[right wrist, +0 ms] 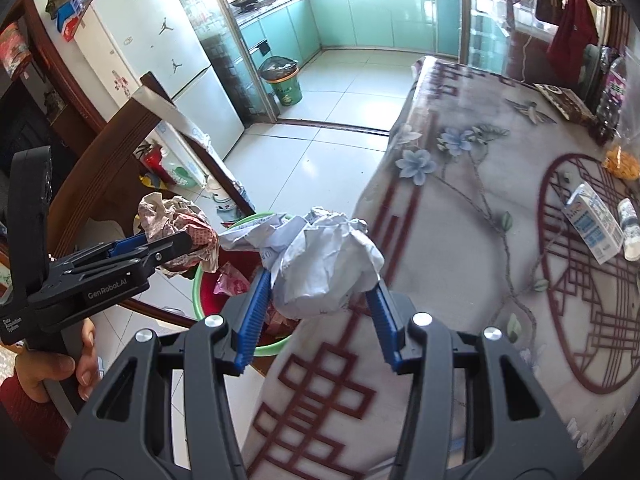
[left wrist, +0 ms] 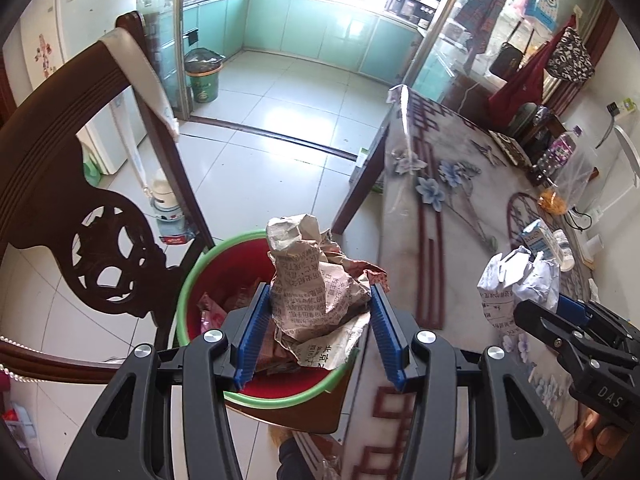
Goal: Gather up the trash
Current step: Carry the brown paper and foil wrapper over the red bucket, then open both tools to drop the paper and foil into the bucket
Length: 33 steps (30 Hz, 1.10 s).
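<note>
Left gripper [left wrist: 316, 320] closed partway on crumpled newspaper wad [left wrist: 316, 280], poised over red bin [left wrist: 256, 400] at the table's near-left corner, likely for a drop. To the right, right gripper [right wrist: 318, 300] pinches white paper ball [right wrist: 324, 264] above table edge [right wrist: 460, 280], near the bin

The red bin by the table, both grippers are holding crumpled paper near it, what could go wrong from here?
The left gripper holds its newspaper wad over the red bin, which already holds wrappers; a bulky wad may perch on top or roll out. The right gripper holds its white paper ball above the table edge, not squarely over the bin, so releasing now could drop it onto the table or the floor. The grippers are close and could bump.
</note>
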Each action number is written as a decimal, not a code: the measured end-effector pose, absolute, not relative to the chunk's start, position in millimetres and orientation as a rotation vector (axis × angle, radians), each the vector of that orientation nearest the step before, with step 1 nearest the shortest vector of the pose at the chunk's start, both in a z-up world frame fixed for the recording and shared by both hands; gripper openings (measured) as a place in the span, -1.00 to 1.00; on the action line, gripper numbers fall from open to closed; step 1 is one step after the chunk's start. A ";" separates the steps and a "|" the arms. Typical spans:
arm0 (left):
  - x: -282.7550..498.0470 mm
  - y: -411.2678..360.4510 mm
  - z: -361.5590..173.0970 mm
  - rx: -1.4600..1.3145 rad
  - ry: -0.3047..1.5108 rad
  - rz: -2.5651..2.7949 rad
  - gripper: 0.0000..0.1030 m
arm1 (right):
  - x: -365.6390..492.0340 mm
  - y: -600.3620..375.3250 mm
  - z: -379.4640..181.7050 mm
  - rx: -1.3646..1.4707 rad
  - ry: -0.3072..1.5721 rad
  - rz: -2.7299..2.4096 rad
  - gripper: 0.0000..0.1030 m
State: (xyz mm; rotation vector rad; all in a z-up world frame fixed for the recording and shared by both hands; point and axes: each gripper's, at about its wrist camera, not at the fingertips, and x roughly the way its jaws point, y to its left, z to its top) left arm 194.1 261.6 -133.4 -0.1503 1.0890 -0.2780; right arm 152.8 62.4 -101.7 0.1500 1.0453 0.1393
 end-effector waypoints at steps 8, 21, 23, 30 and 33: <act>210.0 296.5 -149.5 -0.172 1.115 -0.218 -0.08 | 173.9 94.4 -111.9 0.116 1.077 0.200 -0.08; 234.9 323.7 -168.9 -0.180 1.152 -0.170 -0.07 | 208.6 131.6 -146.8 0.110 1.148 0.254 -0.08; 237.9 325.1 -172.0 -0.185 1.159 -0.170 -0.06 | 210.4 135.6 -151.2 0.103 1.160 0.259 -0.08; 244.8 322.5 -175.4 -0.196 1.166 -0.178 -0.03 | 213.9 143.0 -159.8 0.090 1.187 0.272 -0.06; 246.5 320.3 -175.1 -0.194 1.162 -0.175 -0.02 | 215.2 145.3 -160.5 0.086 1.188 0.285 -0.06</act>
